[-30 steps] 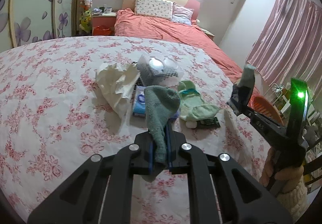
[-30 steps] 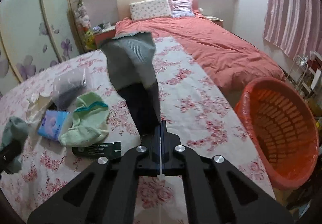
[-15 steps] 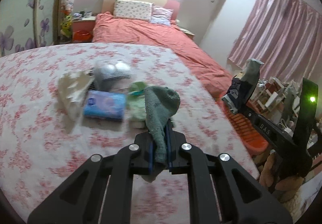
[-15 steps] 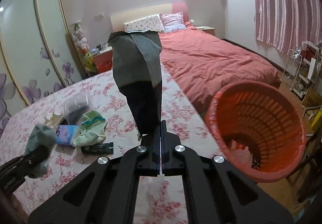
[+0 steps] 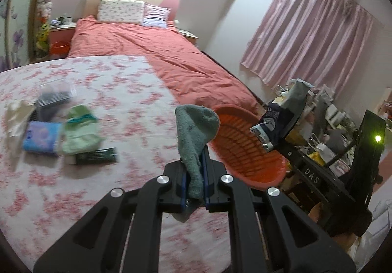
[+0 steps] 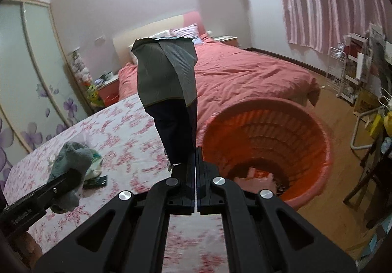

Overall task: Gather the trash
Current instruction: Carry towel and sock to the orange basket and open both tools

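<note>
My left gripper (image 5: 196, 175) is clamped on a grey-green sock (image 5: 196, 130), and my right gripper (image 6: 196, 170) pinches a dark snack bag (image 6: 169, 96). The orange basket (image 6: 318, 140) sits just ahead-right of both. "DAS" reads on the right gripper's arm; the bag's print is too blurred to read, possibly a logo.

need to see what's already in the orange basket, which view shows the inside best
The right wrist view: it looks down into the orange basket, showing its slatted walls and some trash at the bottom. The left wrist view shows only part of the rim and inner wall, partly hidden behind the green sock.
</note>
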